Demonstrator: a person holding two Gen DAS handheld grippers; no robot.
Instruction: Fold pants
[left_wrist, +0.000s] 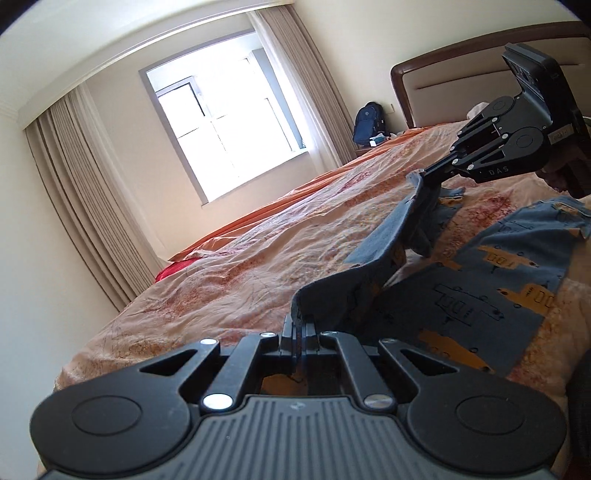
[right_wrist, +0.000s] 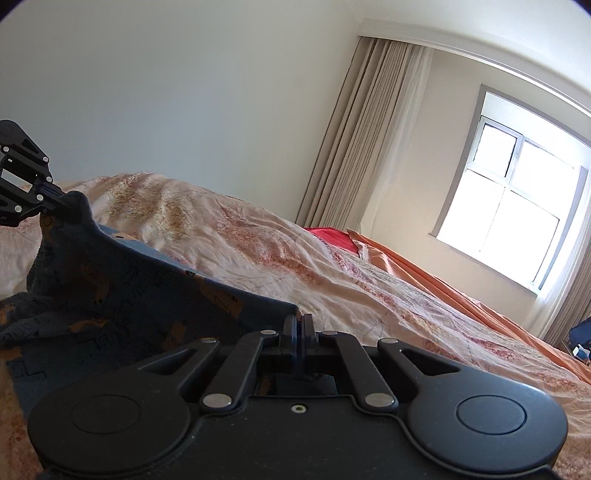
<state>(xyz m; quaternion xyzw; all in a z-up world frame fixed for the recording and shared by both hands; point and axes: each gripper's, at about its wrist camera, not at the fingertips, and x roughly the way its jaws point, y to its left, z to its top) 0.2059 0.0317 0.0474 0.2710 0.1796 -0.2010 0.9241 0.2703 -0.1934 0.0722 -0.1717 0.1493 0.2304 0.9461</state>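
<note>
Blue pants with an orange print (left_wrist: 491, 295) lie on the bed. One leg lies flat at the right of the left wrist view. The other leg's edge is lifted between both grippers. My left gripper (left_wrist: 298, 321) is shut on the near end of that edge. My right gripper (left_wrist: 419, 177) is shut on its far end and holds it above the bed. In the right wrist view my right gripper (right_wrist: 299, 319) pinches the blue cloth (right_wrist: 122, 291), and my left gripper (right_wrist: 68, 201) holds the other end at far left.
The bed is covered by a rumpled peach floral quilt (left_wrist: 240, 266) with an orange sheet (left_wrist: 280, 199) and a red cloth (left_wrist: 171, 271) toward the window (left_wrist: 225, 125). A wooden headboard (left_wrist: 454, 70) and a blue backpack (left_wrist: 369, 123) stand at the back.
</note>
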